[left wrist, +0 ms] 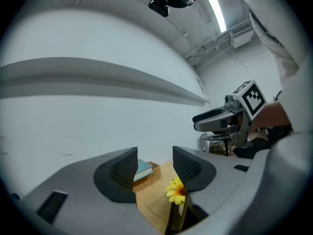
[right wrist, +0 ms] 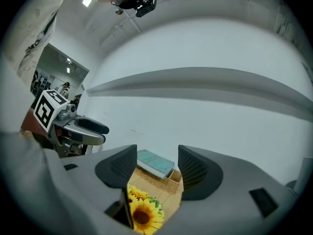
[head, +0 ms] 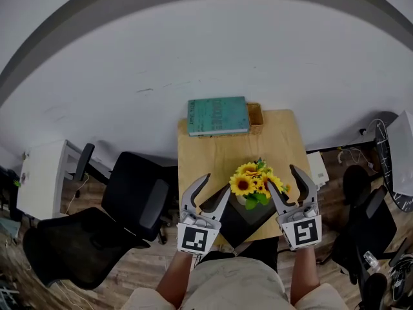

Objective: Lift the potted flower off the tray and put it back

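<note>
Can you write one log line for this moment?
left gripper: open, empty | right gripper: open, empty | potted flower: on tray, between the two grippers

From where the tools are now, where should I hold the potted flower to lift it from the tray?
Probably the pot, low under the blooms, which are too soft to grip. It stands upright on the tray between the open left tool and right tool, so come in level from either side.
</note>
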The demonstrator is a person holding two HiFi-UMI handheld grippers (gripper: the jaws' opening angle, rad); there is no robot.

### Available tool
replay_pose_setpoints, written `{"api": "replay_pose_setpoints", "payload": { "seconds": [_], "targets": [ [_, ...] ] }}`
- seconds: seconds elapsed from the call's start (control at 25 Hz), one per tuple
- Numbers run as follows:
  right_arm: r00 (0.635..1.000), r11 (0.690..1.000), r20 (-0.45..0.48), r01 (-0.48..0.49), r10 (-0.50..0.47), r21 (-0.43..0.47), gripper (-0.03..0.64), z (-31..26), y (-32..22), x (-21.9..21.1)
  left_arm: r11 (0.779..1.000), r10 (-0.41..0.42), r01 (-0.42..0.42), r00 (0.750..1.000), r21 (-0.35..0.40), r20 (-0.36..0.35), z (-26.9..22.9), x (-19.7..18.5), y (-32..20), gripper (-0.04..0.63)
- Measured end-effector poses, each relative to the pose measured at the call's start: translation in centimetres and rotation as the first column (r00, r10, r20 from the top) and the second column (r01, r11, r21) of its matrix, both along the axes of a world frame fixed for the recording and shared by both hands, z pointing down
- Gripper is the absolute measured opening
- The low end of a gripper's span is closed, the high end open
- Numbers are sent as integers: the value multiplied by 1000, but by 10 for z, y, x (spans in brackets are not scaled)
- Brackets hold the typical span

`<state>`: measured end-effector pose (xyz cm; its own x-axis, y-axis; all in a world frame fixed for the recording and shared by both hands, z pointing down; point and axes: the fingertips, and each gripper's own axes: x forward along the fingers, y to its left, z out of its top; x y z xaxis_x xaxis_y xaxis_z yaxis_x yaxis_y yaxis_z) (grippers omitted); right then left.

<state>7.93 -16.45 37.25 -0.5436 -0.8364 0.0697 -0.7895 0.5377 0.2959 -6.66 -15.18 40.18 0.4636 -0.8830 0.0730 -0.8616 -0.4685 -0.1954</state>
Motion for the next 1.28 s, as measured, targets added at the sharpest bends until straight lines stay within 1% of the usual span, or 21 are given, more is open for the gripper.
{"api": "replay_pose_setpoints", "payload": {
  "seconds": [0.16, 0.2, 0.28, 0.4, 0.6, 0.72, 0.8, 0.84, 1.04, 1.16, 1.28],
  "targets": [
    [998, 999, 59, 5, -2, -50, 262, 20, 6, -2, 999, 16, -16, 1000, -46, 2, 21, 7, 5, 216],
    [998, 998, 61, 16, -11, -68, 262, 26, 9, -4, 998, 19, -19, 1000, -60, 5, 26, 8, 6, 216],
    [999, 993, 34, 28, -24, -114, 261, 42, 16, -5, 997, 30, -28, 999, -77, 15, 37, 11, 10, 216],
    [1000, 985, 11, 20, -18, -170, 262, 65, 26, -1, 996, 51, -48, 998, -72, 36, 50, 13, 17, 216],
    [999, 971, 25, -26, 33, -237, 262, 100, 42, 13, 991, 57, -55, 998, -124, 18, 75, 8, 29, 216],
    [999, 959, 19, -37, 44, -282, 262, 115, 54, 14, 984, 39, -43, 999, -170, -31, 89, -2, 37, 216],
    [999, 953, 24, -40, 49, -300, 262, 124, 60, 14, 981, 26, -36, 998, -192, -53, 97, -7, 43, 216],
    [999, 950, 23, -38, 47, -311, 262, 128, 63, 12, 979, 24, -34, 998, -201, -53, 101, -9, 47, 218],
    [999, 937, 3, -30, 33, -348, 262, 152, 75, 10, 973, 45, -46, 999, -228, -10, 126, -7, 66, 216],
    [999, 930, 1, -33, 35, -367, 262, 163, 83, 11, 965, 66, -65, 998, -255, -4, 137, -2, 79, 216],
    [999, 924, 2, -34, 38, -382, 262, 169, 86, 10, 959, 66, -67, 998, -274, -12, 143, -1, 86, 216]
  ]
}}
